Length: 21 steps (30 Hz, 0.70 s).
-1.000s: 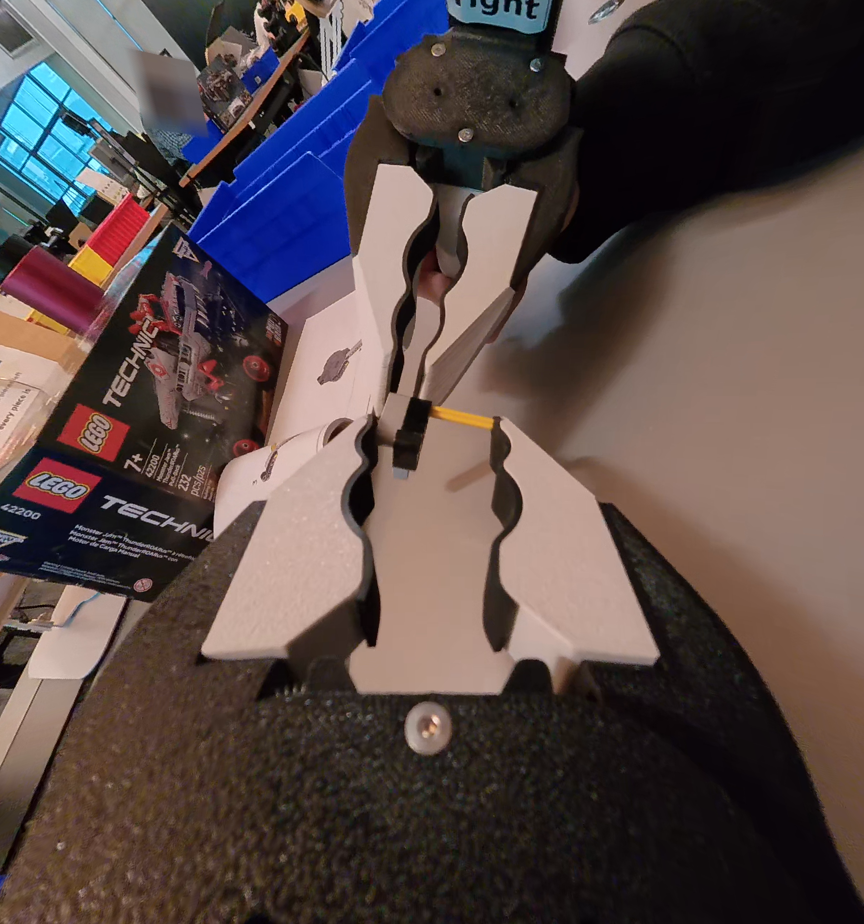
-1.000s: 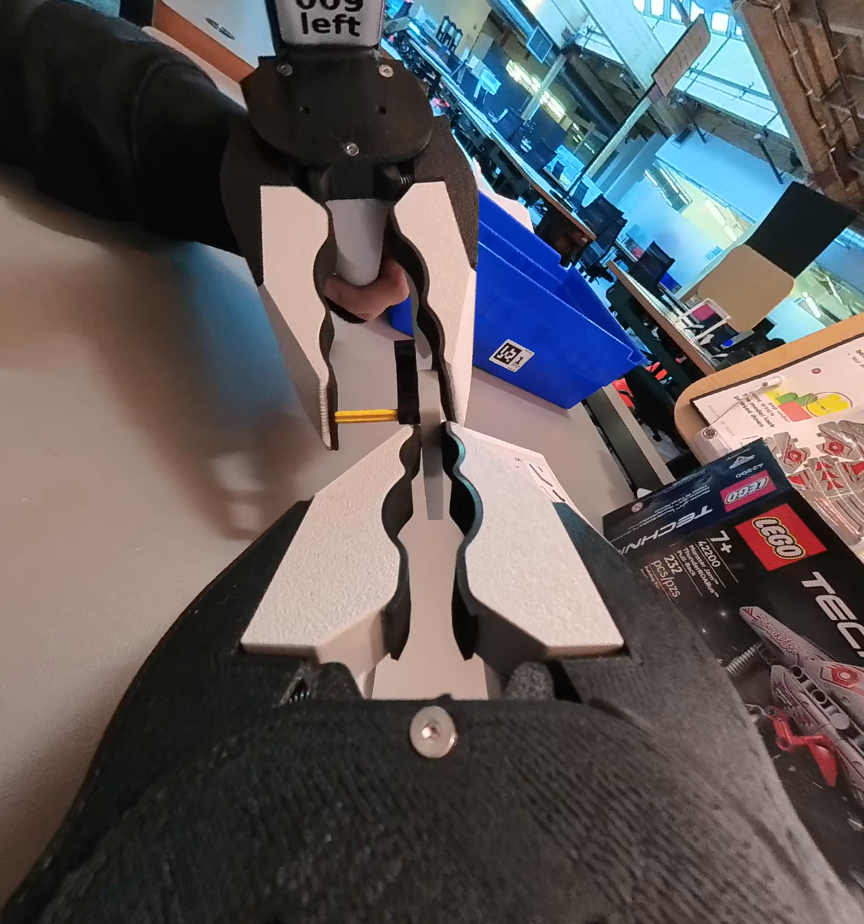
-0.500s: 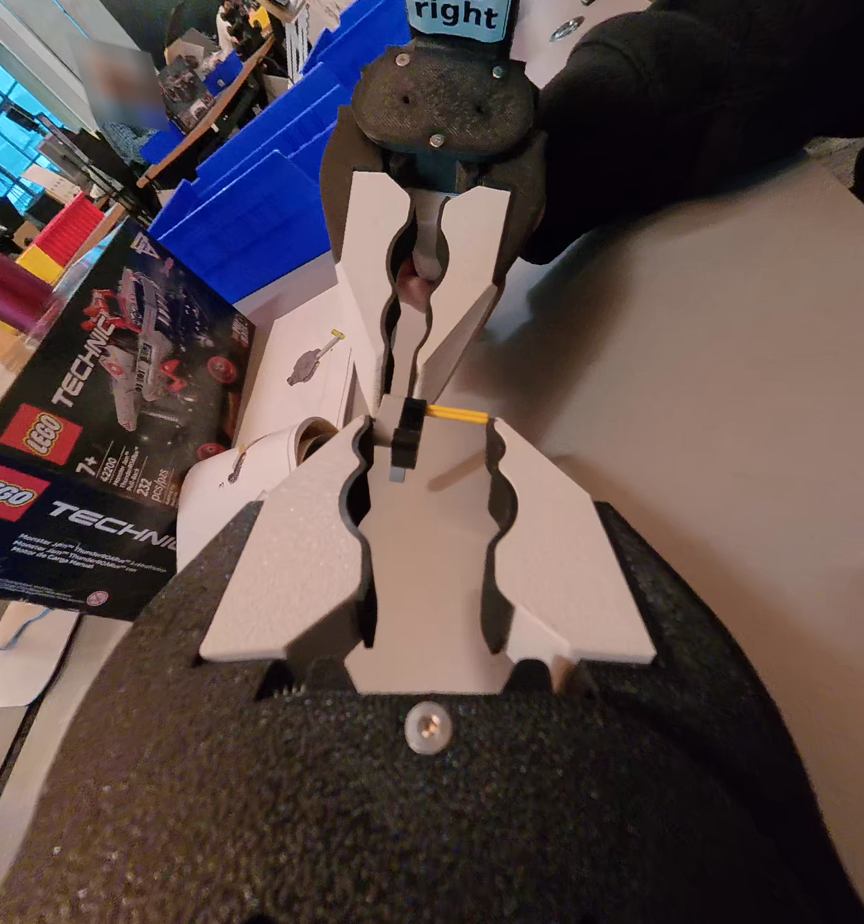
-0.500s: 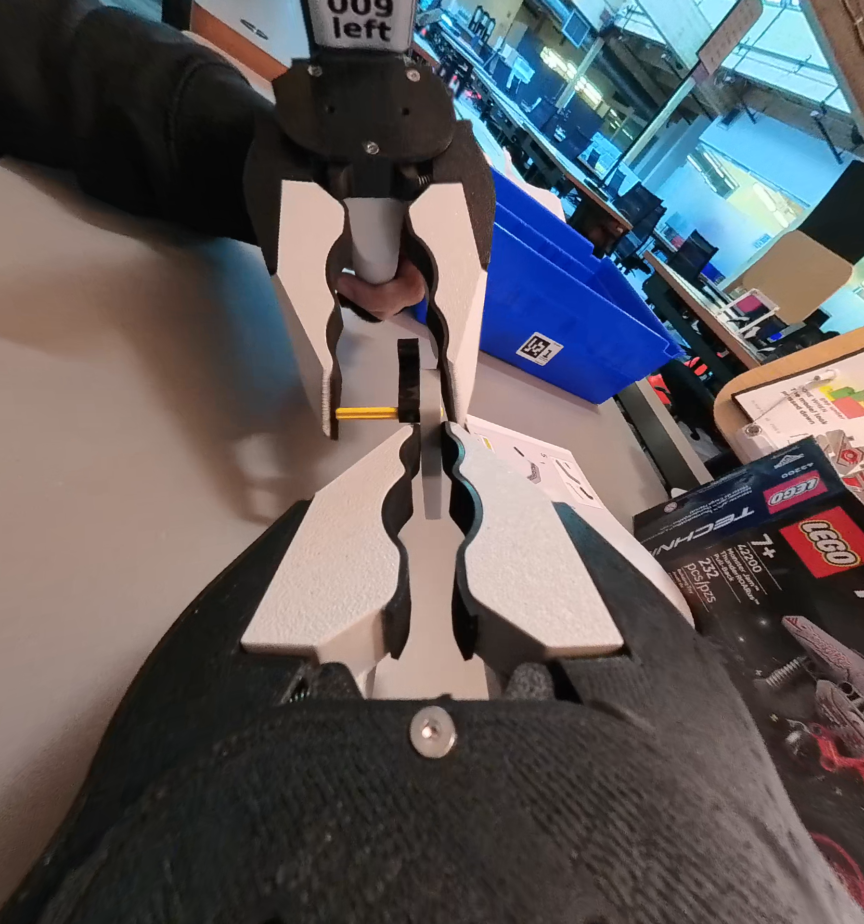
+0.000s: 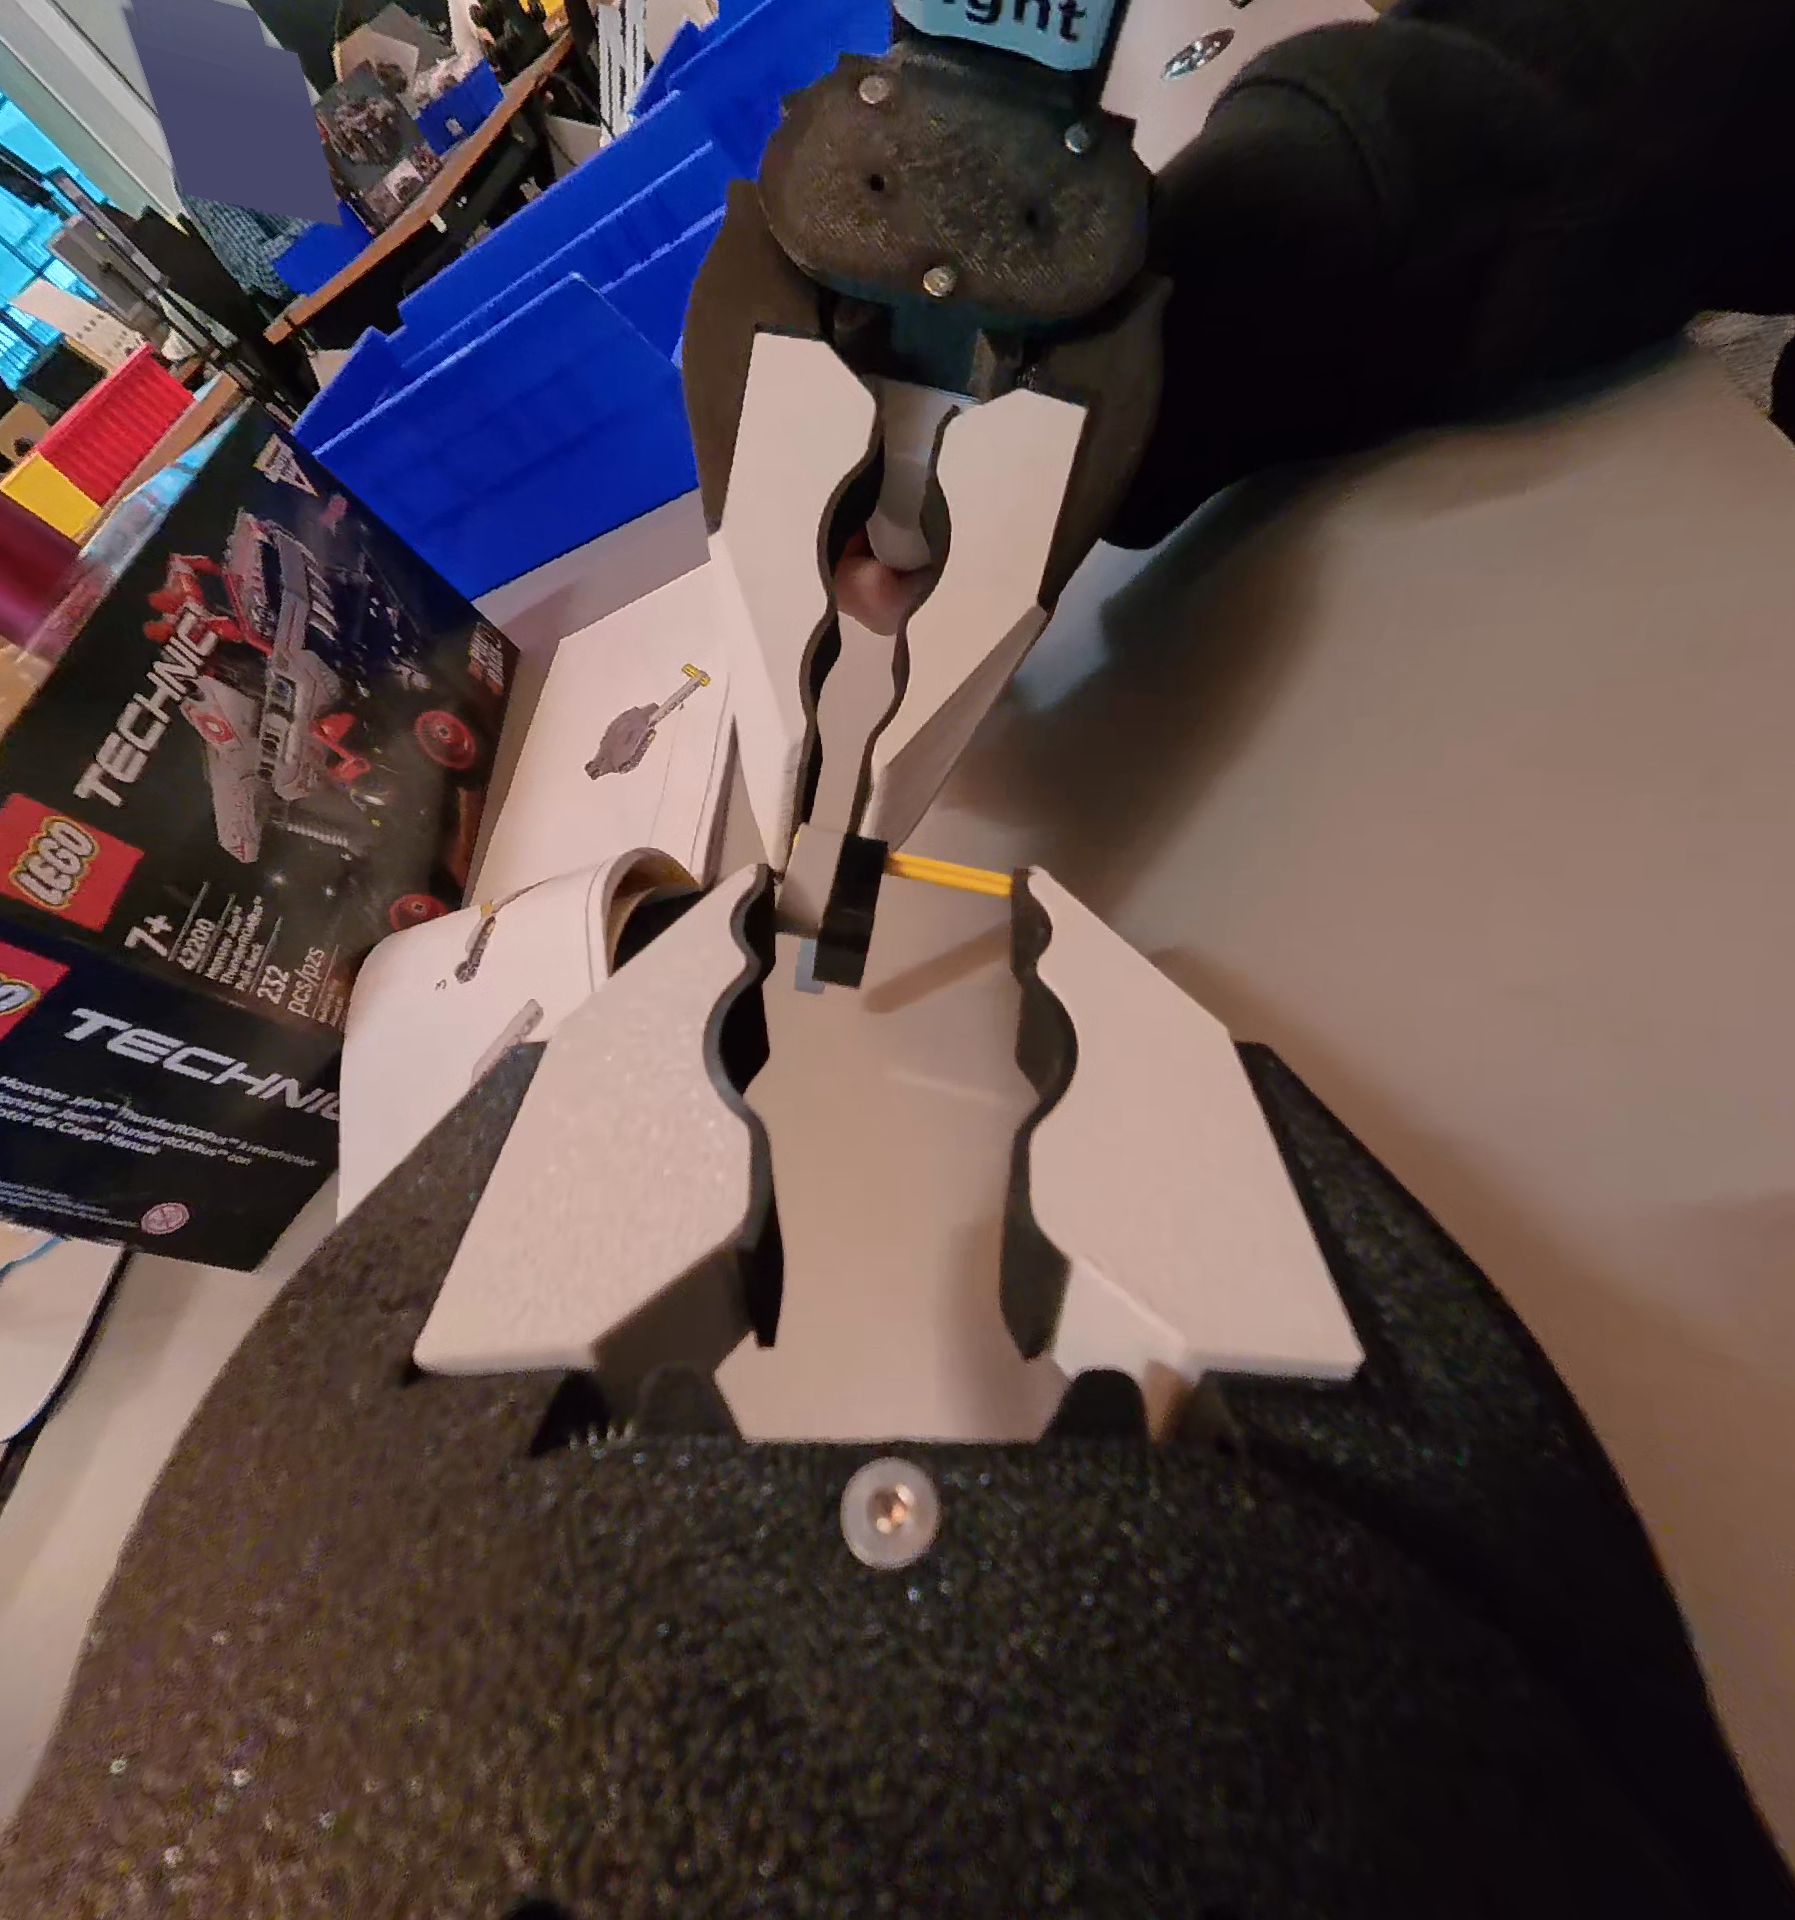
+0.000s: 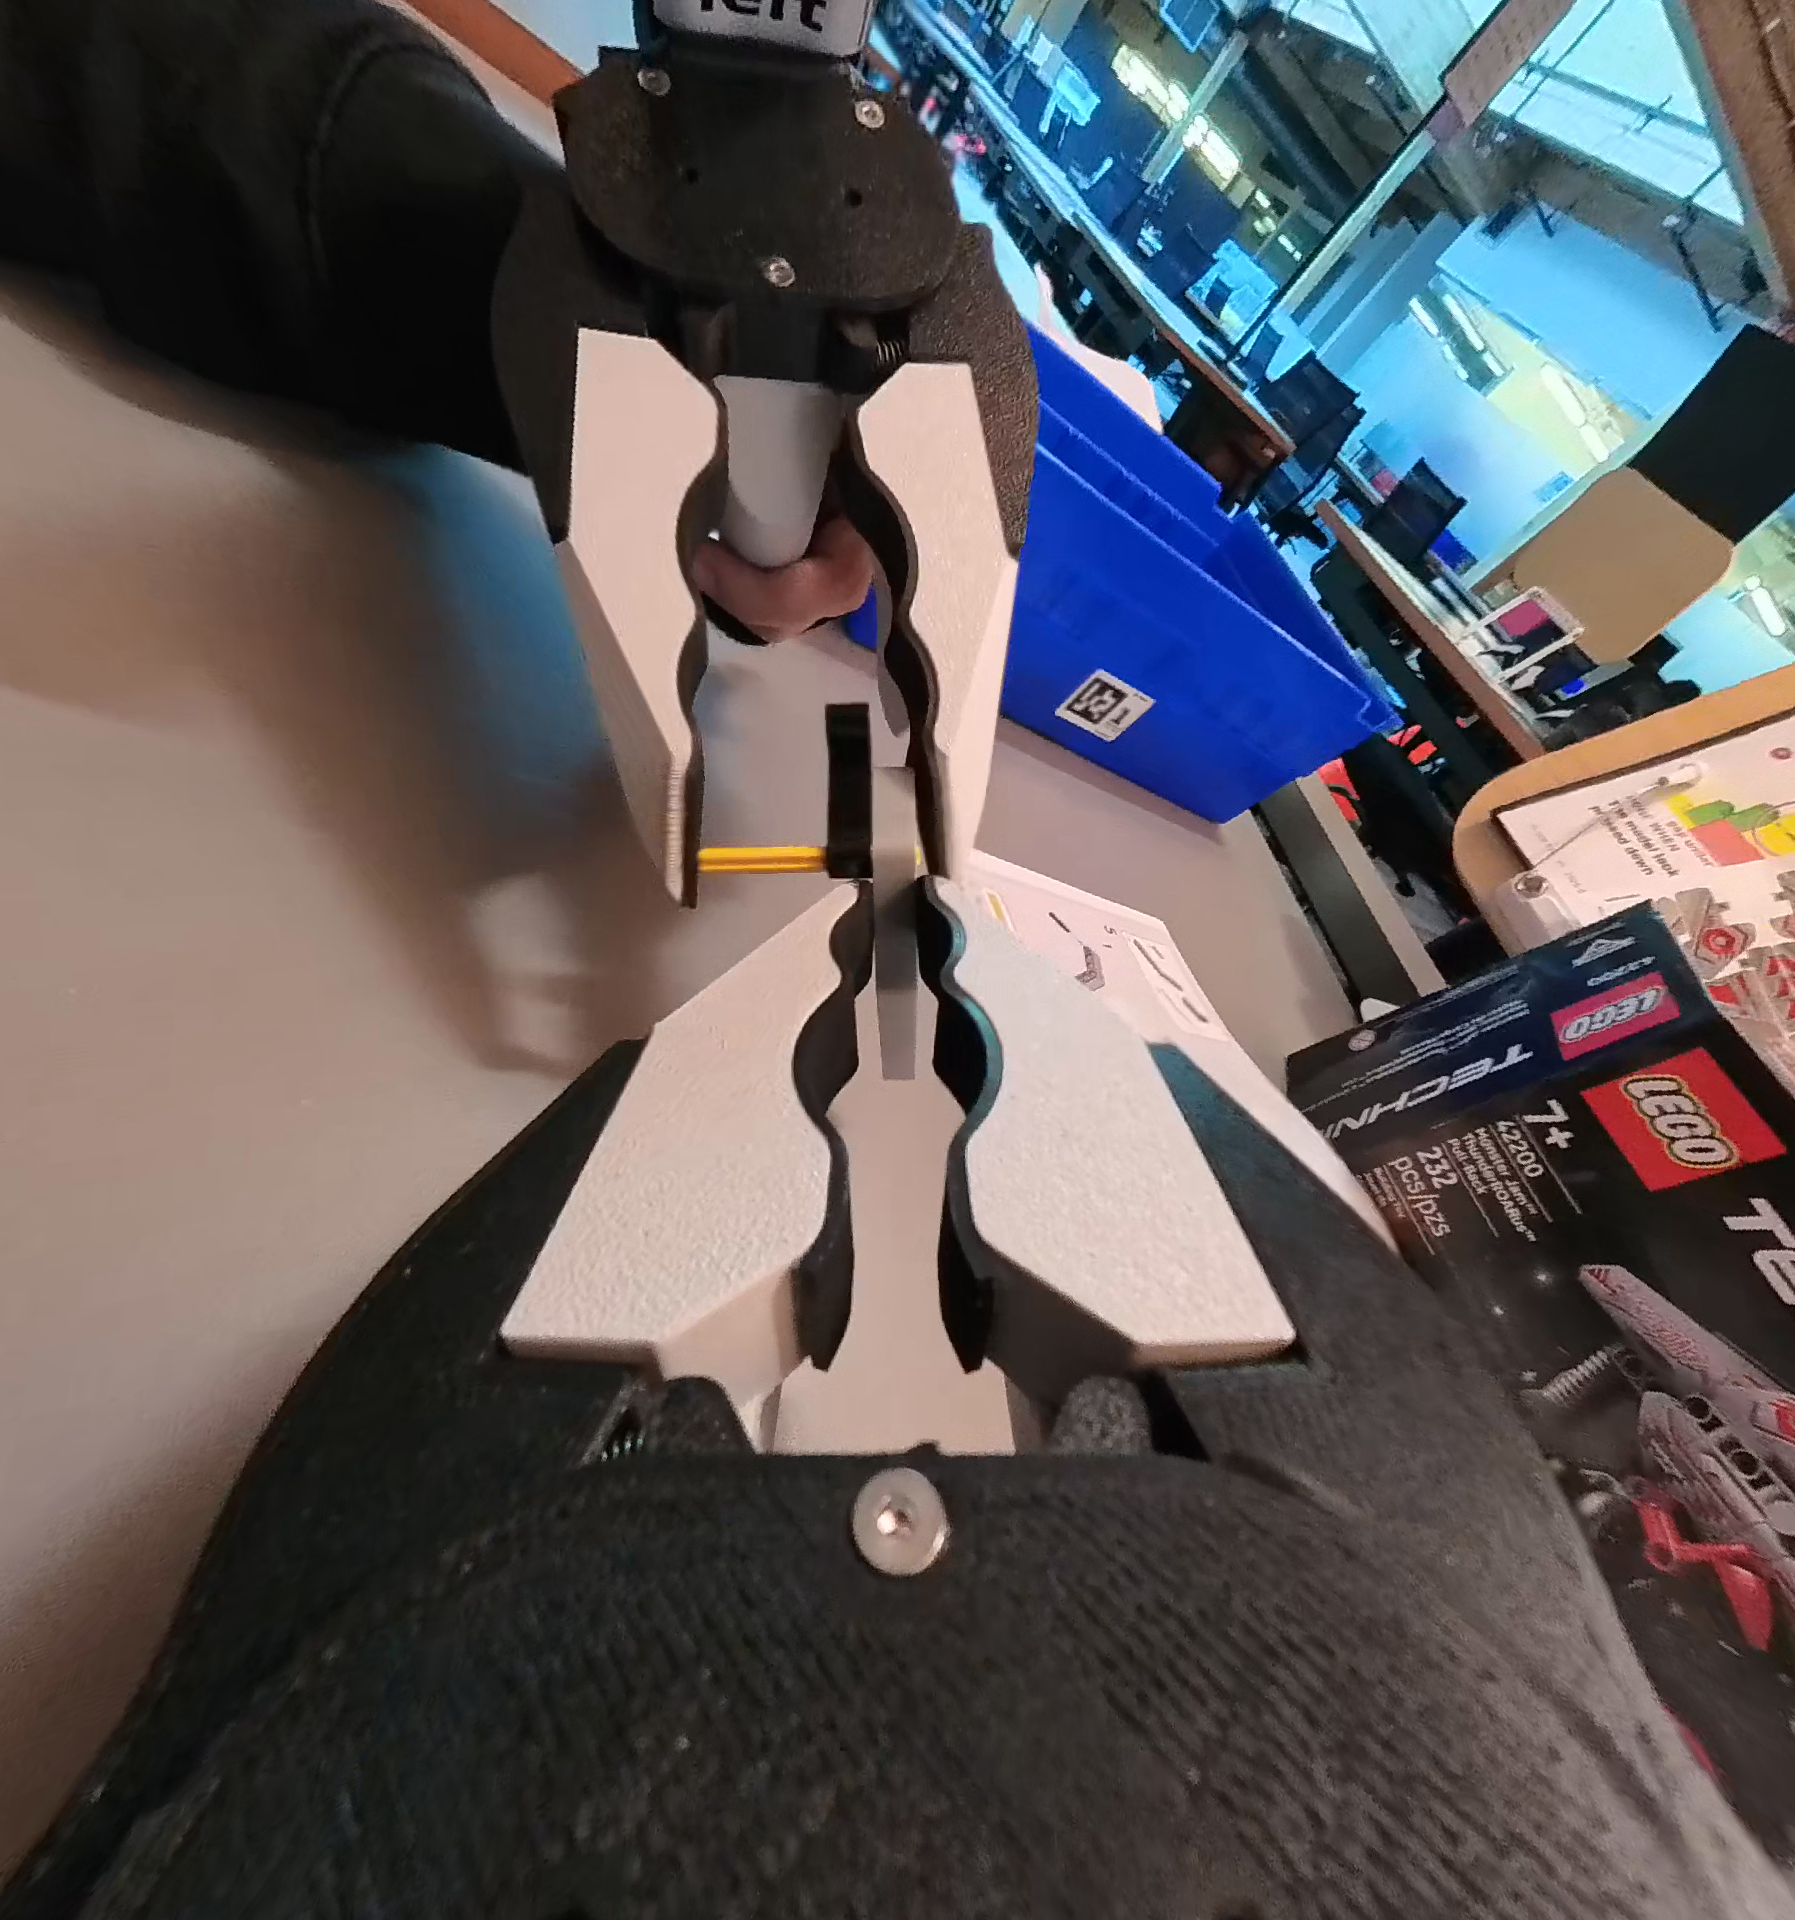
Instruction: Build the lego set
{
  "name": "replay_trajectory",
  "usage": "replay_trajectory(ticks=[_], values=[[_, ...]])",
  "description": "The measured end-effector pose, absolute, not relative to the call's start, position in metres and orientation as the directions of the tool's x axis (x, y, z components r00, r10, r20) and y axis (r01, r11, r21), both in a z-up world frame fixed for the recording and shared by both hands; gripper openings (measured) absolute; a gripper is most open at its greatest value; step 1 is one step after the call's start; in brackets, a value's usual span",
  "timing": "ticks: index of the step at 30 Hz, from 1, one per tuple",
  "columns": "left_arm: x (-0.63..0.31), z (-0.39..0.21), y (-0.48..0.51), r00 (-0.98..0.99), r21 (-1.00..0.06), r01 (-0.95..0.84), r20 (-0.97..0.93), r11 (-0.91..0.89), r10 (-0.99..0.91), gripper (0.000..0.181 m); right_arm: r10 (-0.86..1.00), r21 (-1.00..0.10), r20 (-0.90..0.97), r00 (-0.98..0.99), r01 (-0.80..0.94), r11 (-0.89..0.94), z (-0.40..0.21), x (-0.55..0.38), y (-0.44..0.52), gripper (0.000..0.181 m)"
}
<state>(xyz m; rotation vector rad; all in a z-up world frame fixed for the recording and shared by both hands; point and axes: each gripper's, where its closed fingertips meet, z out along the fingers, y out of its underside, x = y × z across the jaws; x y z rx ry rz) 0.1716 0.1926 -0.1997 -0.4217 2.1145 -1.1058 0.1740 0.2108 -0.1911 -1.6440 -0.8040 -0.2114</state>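
Yellow axle (image 5: 953, 875), black piece (image 5: 849, 912)

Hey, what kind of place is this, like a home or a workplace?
Probably a big shared workshop or lab: rows of long desks with screens, stacked blue bins, large windows, and a toy brick set box on the table.

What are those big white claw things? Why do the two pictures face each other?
They are grabbers, each with two white fingers. A person holds one in each hand, and each carries a camera looking along its fingers. One picture looks out from the left grabber, the other from the right grabber, each seeing the other opposite. The right grabber pinches a flat grey piece. The left grabber's fingers stand wide, either side of a black piece with a yellow rod; whether they squeeze, I cannot tell. On the grey table lie the toy's box and an instruction booklet.
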Motion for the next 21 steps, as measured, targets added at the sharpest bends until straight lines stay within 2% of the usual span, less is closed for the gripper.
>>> replay_trajectory(ticks=[7, 8, 18, 21], values=[[0.176, -0.197, 0.197, -0.668, -0.789, 0.028, -0.472, 0.614, -0.575, 0.041, 0.358, -0.781, 0.575, 0.736, 0.624, -0.029, -0.189, 0.176, 0.212, 0.006], [0.176, -0.195, 0.198, -0.661, -0.794, 0.025, -0.469, 0.608, -0.585, 0.031, 0.362, -0.781, 0.575, 0.733, 0.625, -0.025, -0.189, 0.174, 0.212, 0.006], [0.178, -0.196, 0.2, -0.661, -0.798, 0.002, -0.453, 0.602, -0.598, 0.03, 0.358, -0.783, 0.571, 0.738, 0.622, -0.033, -0.19, 0.175, 0.214, 0.005], [0.178, -0.193, 0.203, -0.66, -0.814, -0.014, -0.429, 0.58, -0.618, 0.022, 0.359, -0.776, 0.579, 0.732, 0.63, -0.034, -0.191, 0.172, 0.215, 0.006]])
